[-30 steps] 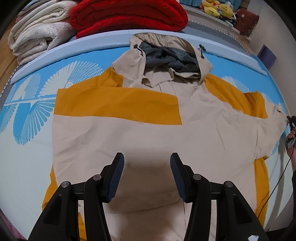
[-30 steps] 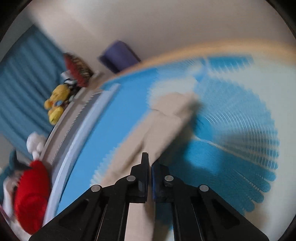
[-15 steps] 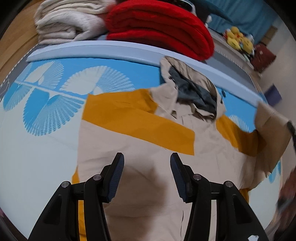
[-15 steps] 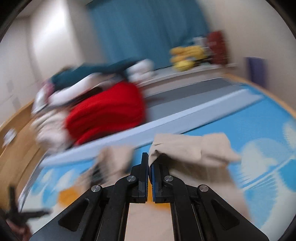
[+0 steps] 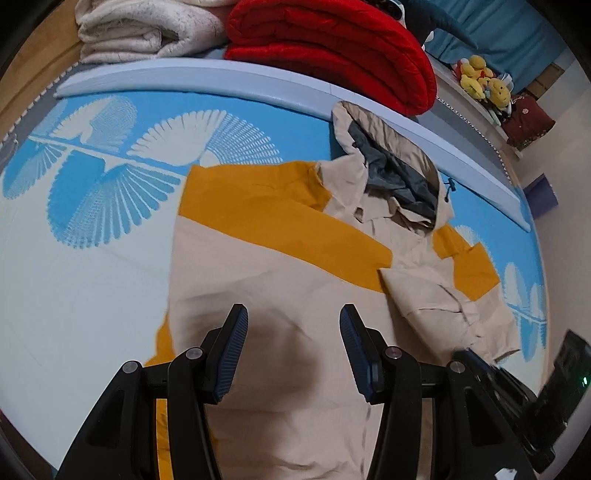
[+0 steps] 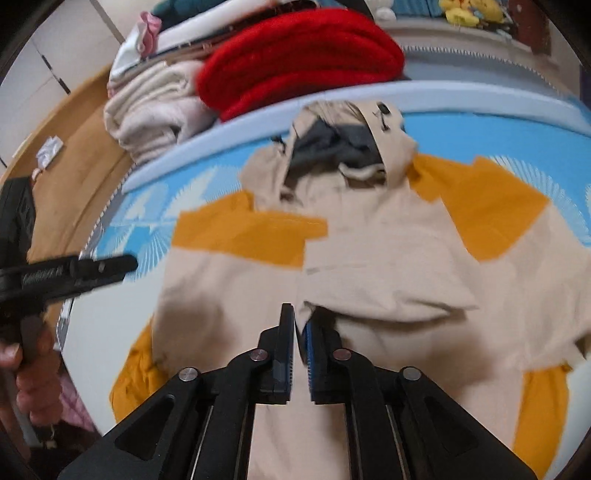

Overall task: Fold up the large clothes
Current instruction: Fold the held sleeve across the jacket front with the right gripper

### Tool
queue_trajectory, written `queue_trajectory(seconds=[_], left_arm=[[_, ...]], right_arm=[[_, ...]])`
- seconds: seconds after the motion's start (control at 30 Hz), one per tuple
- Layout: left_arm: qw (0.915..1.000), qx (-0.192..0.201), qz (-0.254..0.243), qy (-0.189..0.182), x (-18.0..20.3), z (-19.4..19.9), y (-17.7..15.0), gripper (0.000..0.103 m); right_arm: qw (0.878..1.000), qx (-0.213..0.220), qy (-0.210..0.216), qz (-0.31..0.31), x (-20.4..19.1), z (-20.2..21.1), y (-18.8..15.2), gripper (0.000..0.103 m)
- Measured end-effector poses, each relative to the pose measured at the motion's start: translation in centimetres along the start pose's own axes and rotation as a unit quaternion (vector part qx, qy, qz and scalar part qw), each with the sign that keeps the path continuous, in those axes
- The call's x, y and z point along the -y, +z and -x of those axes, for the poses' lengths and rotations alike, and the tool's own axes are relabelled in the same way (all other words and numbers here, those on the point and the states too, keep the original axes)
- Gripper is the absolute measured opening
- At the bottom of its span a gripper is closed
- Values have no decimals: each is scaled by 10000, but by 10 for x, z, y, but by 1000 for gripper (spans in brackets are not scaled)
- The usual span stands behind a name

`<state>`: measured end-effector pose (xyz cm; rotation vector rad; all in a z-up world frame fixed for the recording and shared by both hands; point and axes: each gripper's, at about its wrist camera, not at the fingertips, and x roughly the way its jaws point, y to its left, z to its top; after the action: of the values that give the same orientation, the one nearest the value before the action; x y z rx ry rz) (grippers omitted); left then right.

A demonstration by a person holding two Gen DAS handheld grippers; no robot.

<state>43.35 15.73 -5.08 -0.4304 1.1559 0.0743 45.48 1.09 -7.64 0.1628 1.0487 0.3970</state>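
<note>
A beige and orange hooded jacket [image 5: 280, 280] lies flat on a blue and white patterned mat [image 5: 92, 229], hood with grey lining [image 5: 391, 173] at the far end. It also shows in the right wrist view [image 6: 369, 258]. My right gripper [image 6: 300, 325] is shut on the cuff of the right sleeve [image 6: 388, 291], which is folded over the jacket's chest. My left gripper [image 5: 291, 347] is open and empty, hovering over the jacket's lower body. The left gripper's body shows in the right wrist view [image 6: 70, 273], held by a hand [image 6: 33, 369].
A red folded blanket [image 5: 332, 48] and cream blankets [image 5: 140, 29] are stacked behind the mat's raised grey-blue edge [image 5: 258, 81]. Yellow plush toys [image 5: 480, 81] sit far right. Wooden floor [image 6: 74, 155] lies to the left.
My right gripper has carried the right sleeve up off the mat and across onto the jacket's chest. My left gripper stayed open and swung its view leftward.
</note>
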Motion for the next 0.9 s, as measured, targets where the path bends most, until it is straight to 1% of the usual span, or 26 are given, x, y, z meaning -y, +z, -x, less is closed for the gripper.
queue_trajectory(seconds=[0.07,0.1,0.17,0.23,0.27,0.3,0.37,0.4,0.47,0.5,0.6,0.67,0.73,0.77,0.8,0.83,0.87,0.9], left_arm=[[10000,-18,-28,-42,4,-1,0,48],[10000,-11,-62,-36,8,-1,-1,48],[9999,8,-129,-39,16,-3,-3,48],[9997,-21,-226,-71,28,-8,-8,48],[9995,-46,-291,-102,36,-12,-12,48],[9992,-73,-364,-131,43,-16,-14,48],[9979,-138,-596,-199,63,-25,-23,48],[9968,-181,-749,-230,75,-31,-28,48],[9934,-307,-1049,-358,100,-43,-40,48],[9916,-367,-1169,-424,109,-48,-44,48],[9837,-517,-1616,-593,139,-62,-60,48],[9794,-586,-1832,-617,151,-72,-69,48],[9765,-661,-1954,-624,162,-82,-76,48],[9754,-714,-1991,-620,166,-89,-79,48],[9747,-749,-2015,-613,168,-94,-81,48],[9739,-785,-2048,-588,170,-99,-83,48],[9730,-816,-2088,-548,171,-104,-86,48],[9719,-853,-2141,-476,173,-110,-89,50]], right_arm=[[9999,-7,-25,108,11,32,-11,25],[9999,67,-38,141,13,46,-13,30],[9996,175,-204,115,21,69,-10,46],[9989,318,-336,32,32,89,-13,47],[9979,405,-506,-46,39,97,-14,47],[9953,537,-772,-226,52,103,-17,47],[9895,656,-1043,-757,79,108,-22,48],[9836,533,-1167,-1264,102,102,-27,48],[9709,141,-1255,-2035,134,88,-33,48],[9620,-68,-1123,-2488,155,76,-40,48],[9463,-347,-817,-3108,185,54,-48,48],[9432,-309,-605,-3251,189,50,-47,48],[9461,-243,-376,-3207,187,47,-41,48],[9471,-213,-306,-3186,186,46,-39,44],[9476,-147,-240,-3181,184,46,-36,35],[9493,-136,-162,-3136,178,42,-34,3],[9513,-146,-81,-3079,175,41,-32,0],[9525,-153,9,-3041,170,39,-31,0]])
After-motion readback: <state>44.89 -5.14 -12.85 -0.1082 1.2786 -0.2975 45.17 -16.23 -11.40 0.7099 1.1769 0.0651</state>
